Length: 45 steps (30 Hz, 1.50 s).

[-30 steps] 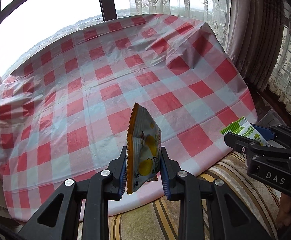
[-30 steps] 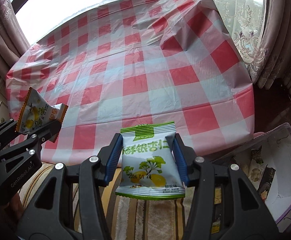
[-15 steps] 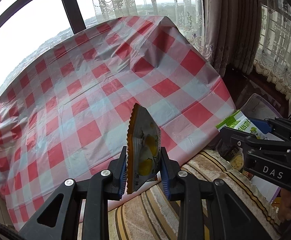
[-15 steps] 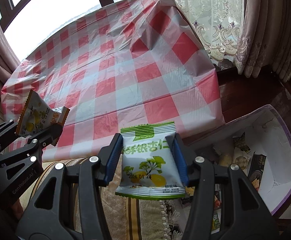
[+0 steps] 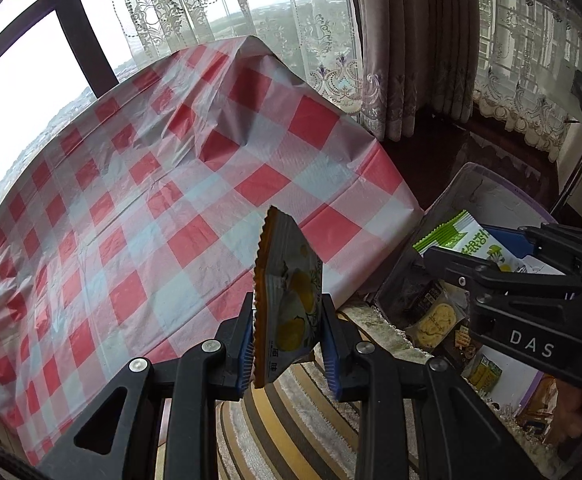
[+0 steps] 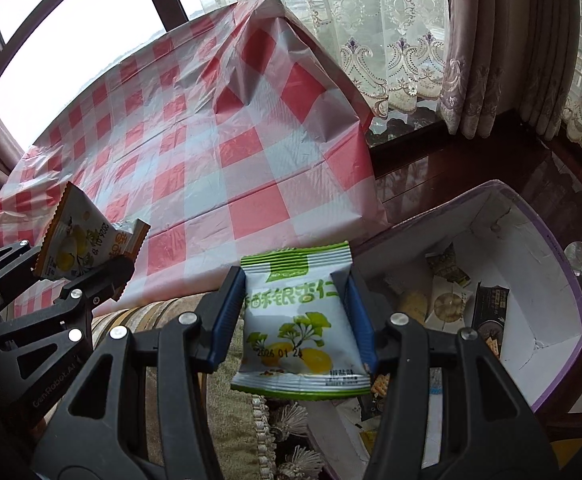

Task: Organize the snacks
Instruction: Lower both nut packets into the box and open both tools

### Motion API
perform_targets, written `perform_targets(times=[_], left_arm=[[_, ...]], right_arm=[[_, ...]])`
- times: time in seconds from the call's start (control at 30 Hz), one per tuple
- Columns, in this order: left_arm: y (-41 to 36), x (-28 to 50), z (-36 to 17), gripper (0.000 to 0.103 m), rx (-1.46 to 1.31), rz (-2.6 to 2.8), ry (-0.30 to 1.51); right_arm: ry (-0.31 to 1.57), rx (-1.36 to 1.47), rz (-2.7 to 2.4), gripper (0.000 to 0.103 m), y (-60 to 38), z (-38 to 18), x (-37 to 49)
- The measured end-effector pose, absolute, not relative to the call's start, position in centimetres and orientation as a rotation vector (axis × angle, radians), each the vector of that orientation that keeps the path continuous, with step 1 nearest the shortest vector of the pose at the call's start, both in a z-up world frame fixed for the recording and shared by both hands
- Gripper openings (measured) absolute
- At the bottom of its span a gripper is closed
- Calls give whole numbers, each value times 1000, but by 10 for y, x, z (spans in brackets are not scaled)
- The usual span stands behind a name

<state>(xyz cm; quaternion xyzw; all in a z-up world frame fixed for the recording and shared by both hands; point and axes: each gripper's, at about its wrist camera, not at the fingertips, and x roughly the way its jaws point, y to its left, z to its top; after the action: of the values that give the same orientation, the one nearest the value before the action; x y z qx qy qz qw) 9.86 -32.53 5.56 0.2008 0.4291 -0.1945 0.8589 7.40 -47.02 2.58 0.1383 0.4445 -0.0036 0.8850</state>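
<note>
Claws (image 5: 287, 342) (image 6: 294, 316) clamped — one packet (image 5: 287, 304) (image 6: 301, 320) each

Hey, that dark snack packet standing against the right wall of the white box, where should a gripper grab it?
Grip the dark packet by its upper edge, coming straight down from above. It stands upright against the white box wall, so only its top edge is free; neighbouring packets crowd its left side.

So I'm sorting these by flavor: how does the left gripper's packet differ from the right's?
The orange-edged packet has orange trim; the green-edged packet has green.
The orange one sits edge-on in the left gripper; the green one faces its camera flat in the right gripper.
Both are white with yellow fruit art.
</note>
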Motion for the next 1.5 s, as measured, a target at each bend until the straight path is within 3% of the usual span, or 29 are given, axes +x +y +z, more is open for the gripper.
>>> perform_targets(times=[0.87,1.5], left_arm=[[-428,76,37,30,558,-610,917],[-461,65,24,31,585,-680,953]], right_arm=[[932,387,-204,54,-566,-4,33],[930,443,-279,55,-602,-20,12]])
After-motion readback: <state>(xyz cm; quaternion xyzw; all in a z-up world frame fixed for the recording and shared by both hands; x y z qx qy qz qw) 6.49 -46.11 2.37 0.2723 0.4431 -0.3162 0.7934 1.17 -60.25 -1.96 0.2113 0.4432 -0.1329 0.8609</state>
